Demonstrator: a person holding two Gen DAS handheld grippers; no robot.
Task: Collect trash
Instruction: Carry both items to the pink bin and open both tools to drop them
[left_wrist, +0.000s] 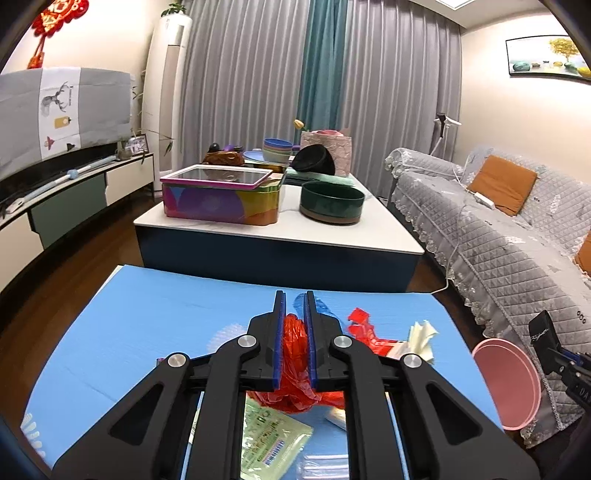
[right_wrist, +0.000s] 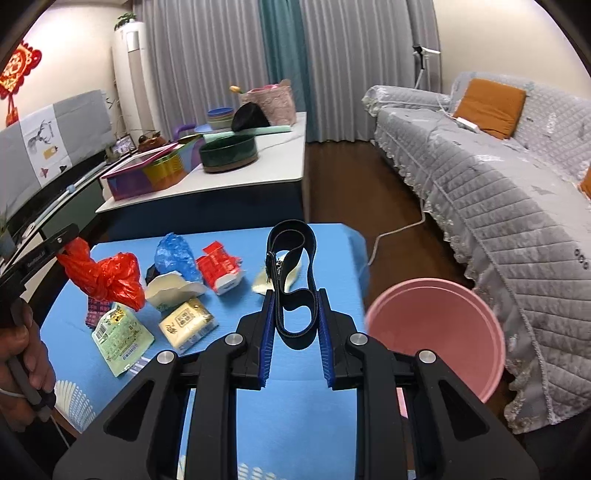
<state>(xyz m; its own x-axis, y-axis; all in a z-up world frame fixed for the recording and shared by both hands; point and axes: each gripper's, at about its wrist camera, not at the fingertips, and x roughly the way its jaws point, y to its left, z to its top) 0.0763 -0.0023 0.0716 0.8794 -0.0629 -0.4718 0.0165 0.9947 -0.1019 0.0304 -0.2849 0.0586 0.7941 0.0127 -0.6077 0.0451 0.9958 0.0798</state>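
Note:
My left gripper is shut on a red plastic bag, held above the blue mat; the bag also shows in the right wrist view, hanging from the gripper. My right gripper is open, its jaws on either side of a black strap lying on the mat. Other trash lies on the mat: a blue bag, a red carton, a white wrapper, a yellow pack and a green packet. A pink bin stands at the mat's right edge.
A white coffee table behind the mat holds a colourful tin box, a dark green bowl and stacked dishes. A grey quilted sofa runs along the right. A TV cabinet stands at left.

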